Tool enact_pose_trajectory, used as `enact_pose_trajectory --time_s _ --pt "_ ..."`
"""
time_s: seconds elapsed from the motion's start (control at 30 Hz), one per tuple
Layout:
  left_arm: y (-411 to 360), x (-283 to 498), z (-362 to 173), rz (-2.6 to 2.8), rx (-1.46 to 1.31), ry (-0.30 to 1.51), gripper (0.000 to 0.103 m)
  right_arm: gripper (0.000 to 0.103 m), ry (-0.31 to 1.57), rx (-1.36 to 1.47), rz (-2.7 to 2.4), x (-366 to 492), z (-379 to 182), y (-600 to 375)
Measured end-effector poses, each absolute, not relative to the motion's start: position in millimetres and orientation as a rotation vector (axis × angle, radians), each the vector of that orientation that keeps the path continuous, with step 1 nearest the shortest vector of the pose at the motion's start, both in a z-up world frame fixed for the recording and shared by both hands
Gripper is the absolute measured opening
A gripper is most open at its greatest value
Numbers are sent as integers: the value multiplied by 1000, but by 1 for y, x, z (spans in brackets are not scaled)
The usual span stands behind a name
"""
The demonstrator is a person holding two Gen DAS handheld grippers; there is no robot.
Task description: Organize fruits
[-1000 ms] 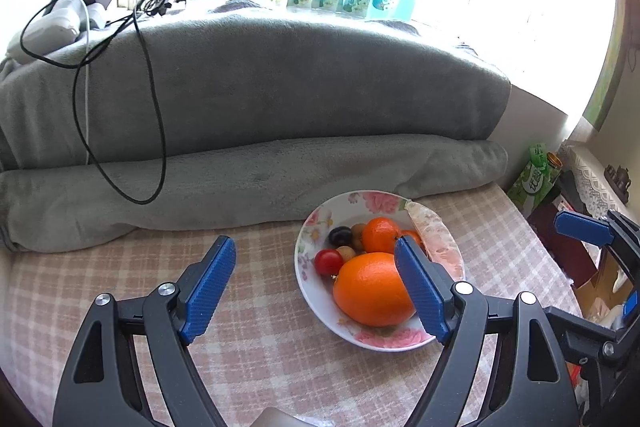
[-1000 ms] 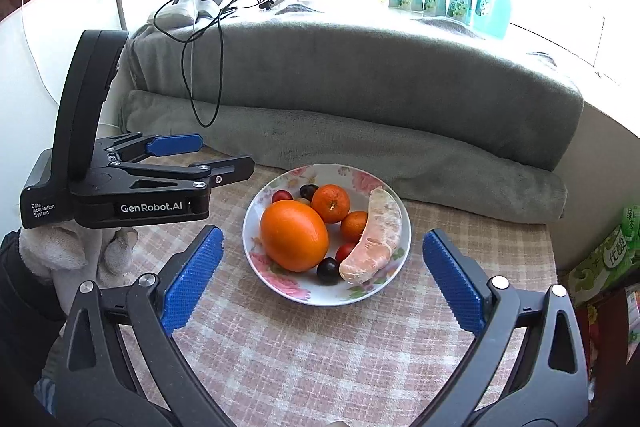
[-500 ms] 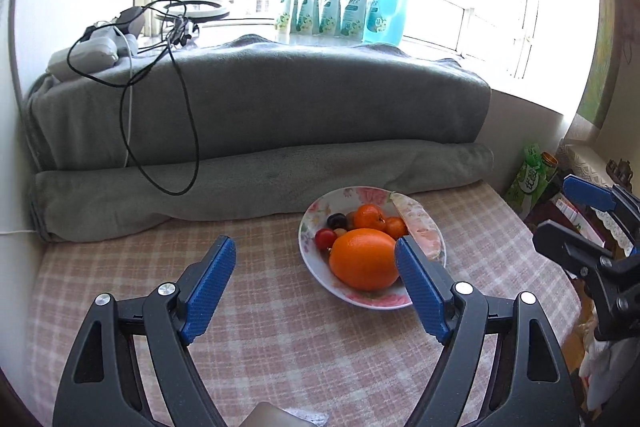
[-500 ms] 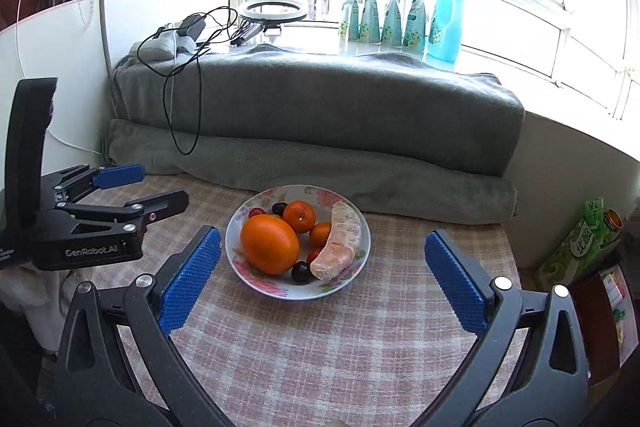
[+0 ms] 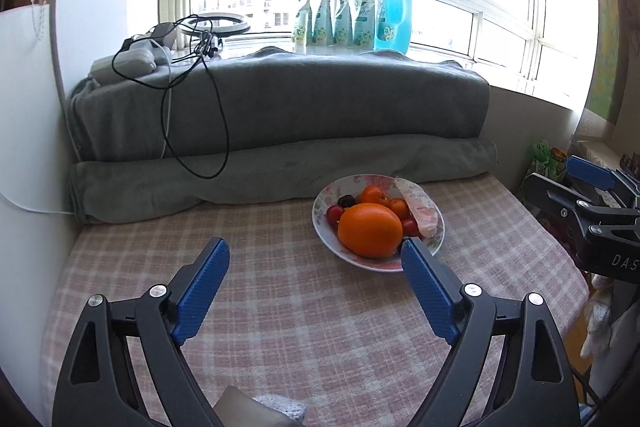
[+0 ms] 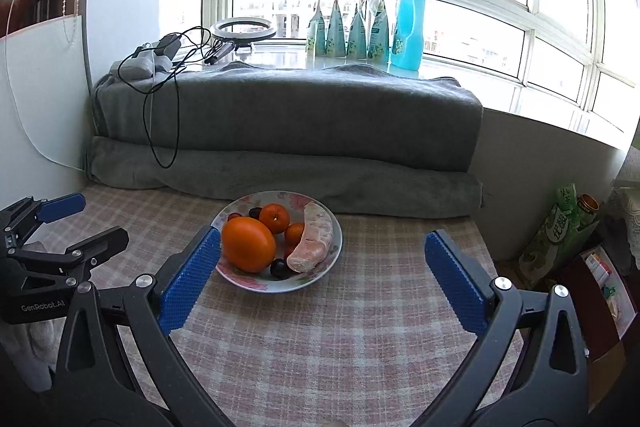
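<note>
I have pulled both grippers back and up from the plate point(image 6: 334, 255) over the last second: it filled the lower middle of each view a moment ago, and now it sits smaller and farther ahead, with the whole window and sill showing above the grey blankets point(image 6: 288, 115). The left gripper point(image 5: 315, 281) holds nothing, its jaws wide apart, and the plate lies just ahead of its right jaw tip, off to that side of the gap. The right gripper point(image 6: 322, 275) is equally empty, jaws spread wide, and the plate lies ahead of the gap, nearer the left jaw, whose tip overlaps the plate's rim in the picture.

All the fruit I can see is on that plate: the large orange point(image 6: 248, 244) at the near left, two small mandarins point(image 6: 275, 218) behind it, a peeled pomelo segment point(image 6: 313, 241) along the right side, and a few dark grapes point(image 6: 279, 268) and small red fruits tucked between them. None lies on the checked tabletop point(image 6: 340, 339) around the plate.

I read this retreat as the close of the job, not the start of a reach: with everything gathered on the plate and both sets of jaws empty and clear of it, the organizing looks finished. I cannot tell whether other fruit waits outside these views.
</note>
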State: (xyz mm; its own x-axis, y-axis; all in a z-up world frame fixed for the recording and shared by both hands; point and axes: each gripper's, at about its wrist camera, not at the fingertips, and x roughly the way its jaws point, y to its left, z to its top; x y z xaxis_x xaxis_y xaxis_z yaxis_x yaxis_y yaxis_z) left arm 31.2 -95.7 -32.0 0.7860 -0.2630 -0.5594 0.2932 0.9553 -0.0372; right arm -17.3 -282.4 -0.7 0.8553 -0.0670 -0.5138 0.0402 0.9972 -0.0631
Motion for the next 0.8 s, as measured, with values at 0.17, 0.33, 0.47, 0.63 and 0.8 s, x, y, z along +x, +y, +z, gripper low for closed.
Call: enact_pose_trajectory --time_s 0.17,0.33,0.47,0.63,0.8 --pt "-96 28 -33 -288 57 598 88 103 547 -51 -65 -19 -4 -284" --pt "-99 25 -33 -279 71 596 88 103 548 -48 -71 -21 -5 -285" --pt "-99 24 -33 -279 71 598 89 103 549 -48 -71 -22 -4 -285" --pt "-99 22 -33 -282 68 598 89 103 548 -47 -73 -23 -4 -285" --pt "-99 22 -33 -284 68 599 89 103 552 -47 -69 -23 -5 -285"
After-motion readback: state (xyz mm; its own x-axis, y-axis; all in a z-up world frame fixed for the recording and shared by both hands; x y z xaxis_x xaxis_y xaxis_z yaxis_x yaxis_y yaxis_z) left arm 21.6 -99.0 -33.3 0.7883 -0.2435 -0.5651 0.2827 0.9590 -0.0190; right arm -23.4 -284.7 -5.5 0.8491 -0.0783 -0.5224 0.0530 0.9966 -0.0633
